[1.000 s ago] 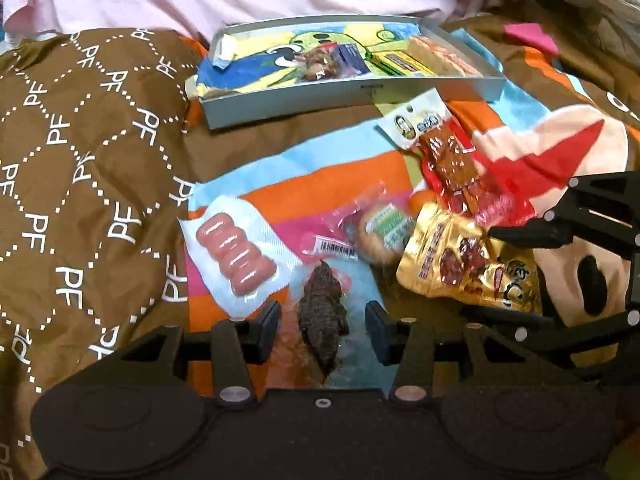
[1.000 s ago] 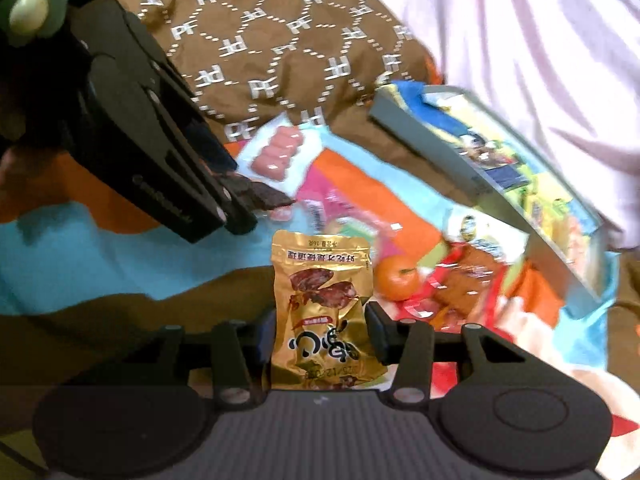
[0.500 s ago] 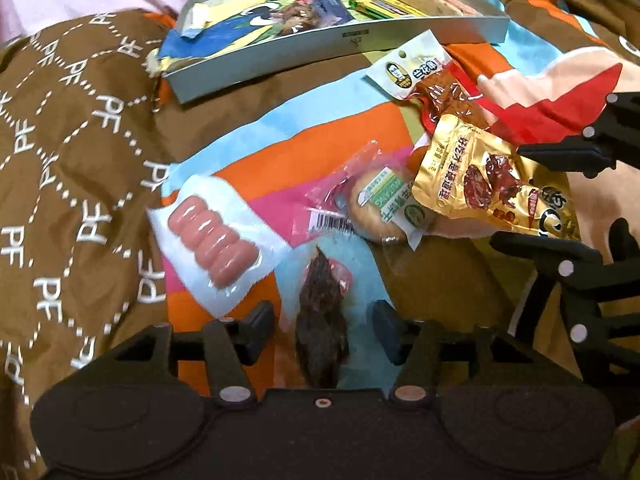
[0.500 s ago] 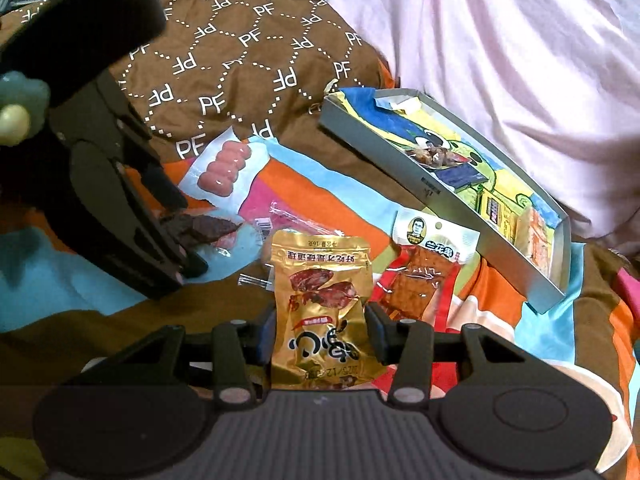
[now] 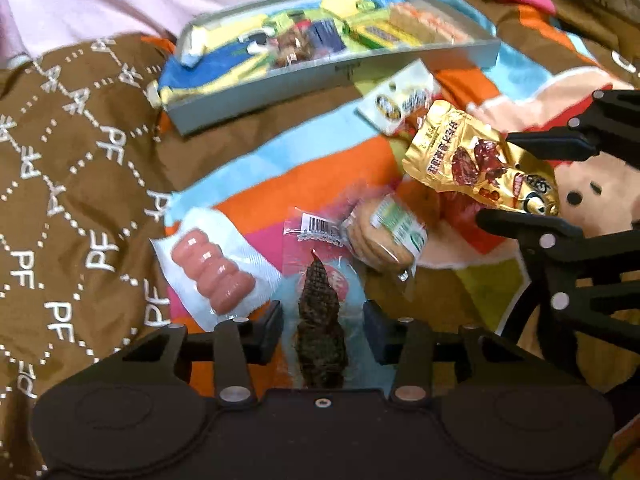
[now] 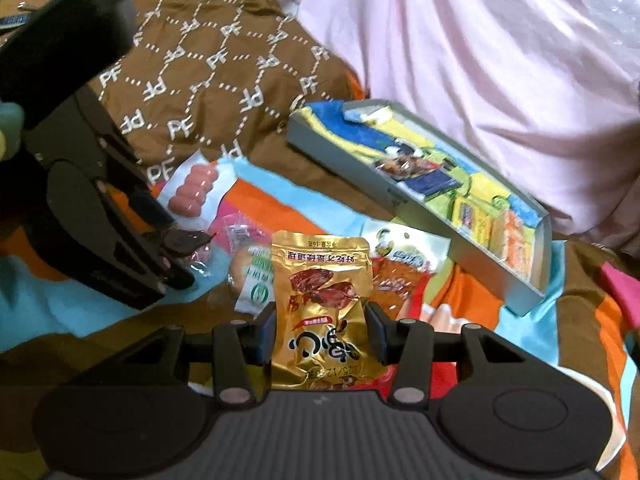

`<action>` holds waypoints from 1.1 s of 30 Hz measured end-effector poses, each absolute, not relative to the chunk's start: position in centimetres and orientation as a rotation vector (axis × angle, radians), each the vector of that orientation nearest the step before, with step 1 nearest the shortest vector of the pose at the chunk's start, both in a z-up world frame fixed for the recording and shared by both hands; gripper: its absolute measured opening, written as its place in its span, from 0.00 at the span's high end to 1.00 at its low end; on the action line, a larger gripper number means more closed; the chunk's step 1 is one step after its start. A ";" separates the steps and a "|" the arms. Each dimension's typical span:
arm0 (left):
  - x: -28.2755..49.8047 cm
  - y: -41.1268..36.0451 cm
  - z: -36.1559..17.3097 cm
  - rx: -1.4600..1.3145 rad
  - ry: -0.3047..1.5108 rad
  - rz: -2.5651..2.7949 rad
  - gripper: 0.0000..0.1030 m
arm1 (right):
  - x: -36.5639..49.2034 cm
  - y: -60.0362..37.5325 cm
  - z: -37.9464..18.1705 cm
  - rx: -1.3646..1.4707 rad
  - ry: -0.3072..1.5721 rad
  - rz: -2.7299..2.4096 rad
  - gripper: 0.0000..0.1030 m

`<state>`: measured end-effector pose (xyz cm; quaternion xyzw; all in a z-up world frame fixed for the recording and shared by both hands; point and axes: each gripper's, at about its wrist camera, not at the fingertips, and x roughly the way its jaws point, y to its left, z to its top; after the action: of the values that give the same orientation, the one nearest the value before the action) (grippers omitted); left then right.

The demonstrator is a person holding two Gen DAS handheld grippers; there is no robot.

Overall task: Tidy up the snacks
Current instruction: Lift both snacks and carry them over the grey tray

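Note:
My left gripper (image 5: 323,330) is shut on a clear packet of dark dried meat (image 5: 320,328) and holds it above the blanket. My right gripper (image 6: 322,332) is shut on a gold foil snack pouch (image 6: 320,300), lifted off the blanket; the pouch also shows in the left wrist view (image 5: 476,160). The grey tray (image 5: 320,76) with several snacks lies at the back; in the right wrist view the tray (image 6: 416,208) is to the upper right. The left gripper (image 6: 176,256) appears at the left there.
On the colourful blanket lie a pink sausage pack (image 5: 212,276), a round bun in a wrapper (image 5: 384,236) and a red-and-white snack packet (image 5: 400,100). A brown patterned quilt (image 5: 72,168) is at the left, pink fabric (image 6: 480,60) behind the tray.
Both grippers have risen with their packets and moved toward the tray. The gold pouch has come off the blanket and uncovered the bun and red packet below it.

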<state>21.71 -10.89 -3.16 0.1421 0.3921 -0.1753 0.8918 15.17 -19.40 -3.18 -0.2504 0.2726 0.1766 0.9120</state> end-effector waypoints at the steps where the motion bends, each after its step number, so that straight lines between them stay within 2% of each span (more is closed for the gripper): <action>1: 21.5 -11.1 -2.7 0.296 0.798 -0.359 0.57 | 15.1 -19.5 -3.0 -0.511 0.550 0.358 0.51; 13: 21.4 -13.5 3.0 0.268 0.609 -0.282 0.56 | 15.5 -21.6 -0.8 -0.424 0.435 0.254 0.51; 21: 25.2 -15.3 6.4 0.157 0.476 -0.229 0.56 | 18.5 -23.3 -1.1 -0.362 0.322 0.148 0.51; 33: 34.5 -17.9 9.0 0.043 0.405 -0.161 0.56 | 24.0 -25.7 -1.2 -0.233 0.138 0.048 0.51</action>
<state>34.46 -17.86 8.98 0.0212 0.2010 -0.0800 0.9761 24.02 -25.66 -1.21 -0.1161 0.0688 0.0238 0.9906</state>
